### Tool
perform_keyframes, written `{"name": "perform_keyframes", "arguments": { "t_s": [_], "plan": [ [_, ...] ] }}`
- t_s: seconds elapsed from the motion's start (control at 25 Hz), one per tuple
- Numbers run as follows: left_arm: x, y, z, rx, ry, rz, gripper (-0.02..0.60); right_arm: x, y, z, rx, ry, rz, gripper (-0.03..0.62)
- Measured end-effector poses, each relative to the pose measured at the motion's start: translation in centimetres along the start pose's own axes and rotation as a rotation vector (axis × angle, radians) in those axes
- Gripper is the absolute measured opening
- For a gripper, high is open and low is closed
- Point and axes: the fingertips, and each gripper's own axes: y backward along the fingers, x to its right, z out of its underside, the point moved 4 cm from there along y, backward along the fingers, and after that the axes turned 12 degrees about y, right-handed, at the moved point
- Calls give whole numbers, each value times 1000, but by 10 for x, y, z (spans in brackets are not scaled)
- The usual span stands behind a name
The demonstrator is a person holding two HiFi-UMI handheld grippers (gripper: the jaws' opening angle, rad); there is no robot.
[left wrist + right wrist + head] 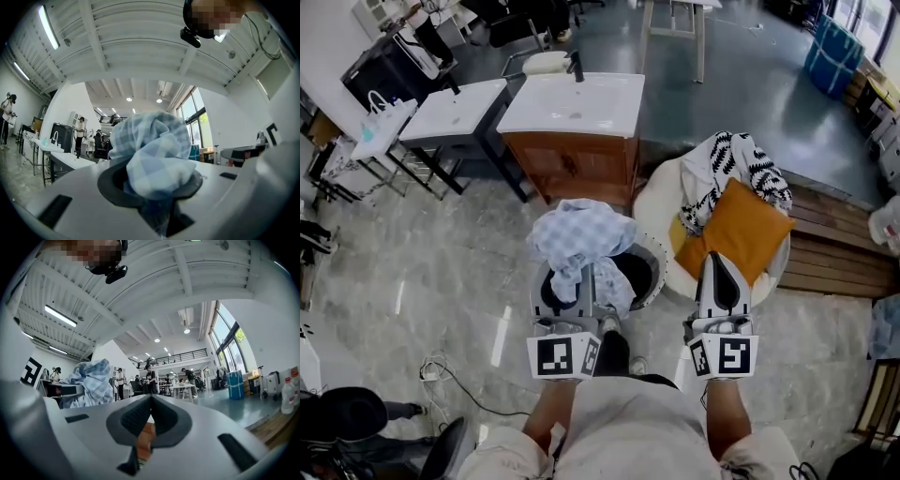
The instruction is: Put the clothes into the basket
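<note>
So we had the left tool [589,274] pinching a blue checked shirt [581,234]. In the left gripper view, the bunched-up fabric [152,154] sat right between the jaws and spilled over the top of them. From the head view, the shirt hung directly over the round basket [659,262], covering its 9 o'clock half. The dark inside still showed on the 3 o'clock side.

The right tool [719,258] had its jaws pressed together at the tips [150,397], with a bit of orange showing in the slit below them. We honestly couldn't tell whether it was pinching that or the orange was just behind it. Its nose sat over the 7 o'clock edge of an orange fabric square [741,230] lying on a white round seat [656,202], at about 2 o'clock from the basket. A black-and-white patterned cloth [736,159] was piled on the same seat at 12 o'clock from the orange one.

A wooden sink cabinet [572,159] stood at 12 o'clock from the basket.
</note>
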Motion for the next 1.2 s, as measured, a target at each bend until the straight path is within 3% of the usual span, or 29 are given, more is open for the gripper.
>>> {"name": "perform_keyframes", "arguments": {
  "t_s": [0.68, 1.0, 1.2],
  "plan": [
    [-74, -126, 49, -160, 61, 138, 138, -18, -123, 28, -115, 52, 99, -11],
    [-99, -166, 100, -260, 67, 224, 138, -25, -151, 52, -189, 86, 164, -12],
    [-109, -179, 145, -342, 69, 219, 138, -23, -155, 75, -235, 79, 181, -11]
  ]
}}
